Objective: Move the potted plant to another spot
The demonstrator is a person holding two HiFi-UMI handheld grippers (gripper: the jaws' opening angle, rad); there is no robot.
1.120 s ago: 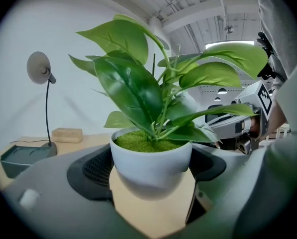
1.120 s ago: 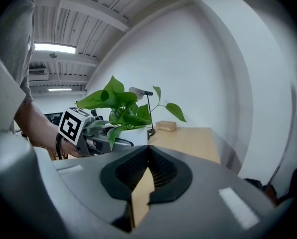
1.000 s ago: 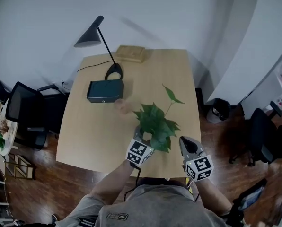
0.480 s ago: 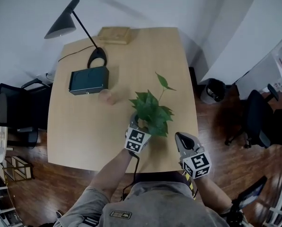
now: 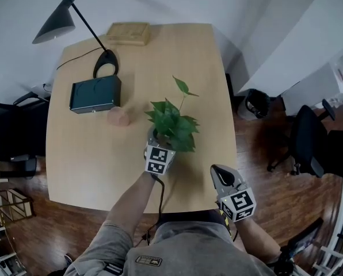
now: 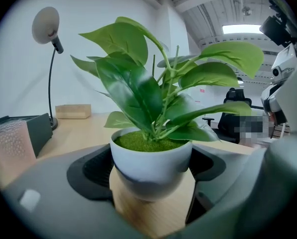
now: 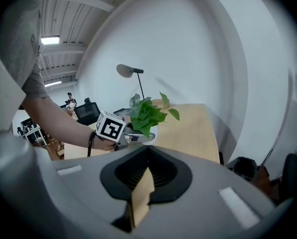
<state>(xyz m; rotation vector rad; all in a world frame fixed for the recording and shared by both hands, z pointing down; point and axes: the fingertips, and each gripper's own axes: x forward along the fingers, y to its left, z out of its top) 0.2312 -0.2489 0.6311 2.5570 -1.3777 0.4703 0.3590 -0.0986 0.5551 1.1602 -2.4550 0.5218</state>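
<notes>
- The potted plant (image 6: pixel 151 158) sat between the jaws of the left gripper (image 5: pixel 154 144), which pinched its white pot from both sides over the table (image 5: pixel 206 68).
- Ahead and left of those jaws stood a lamp (image 6: pixel 46 26), a dark box (image 6: pixel 39 128) and a wooden block (image 6: pixel 73 111).
- The right gripper (image 7: pixel 143 183) had its jaws drawn together on nothing, with the plant well ahead of them.

Colours and patterns, desk items
Potted plant (image 5: pixel 170 128): green leaves, green moss, white pot; table (image 5: pixel 189 68): pale wood; lamp (image 5: pixel 56 25): black; box (image 5: pixel 95 94): dark teal; small block (image 5: pixel 118 117): pink; left gripper (image 5: pixel 158 141), right gripper (image 5: pixel 220 172): grey, cubes black-and-white squares; floor (image 5: pixel 263 183): dark brown boards
</notes>
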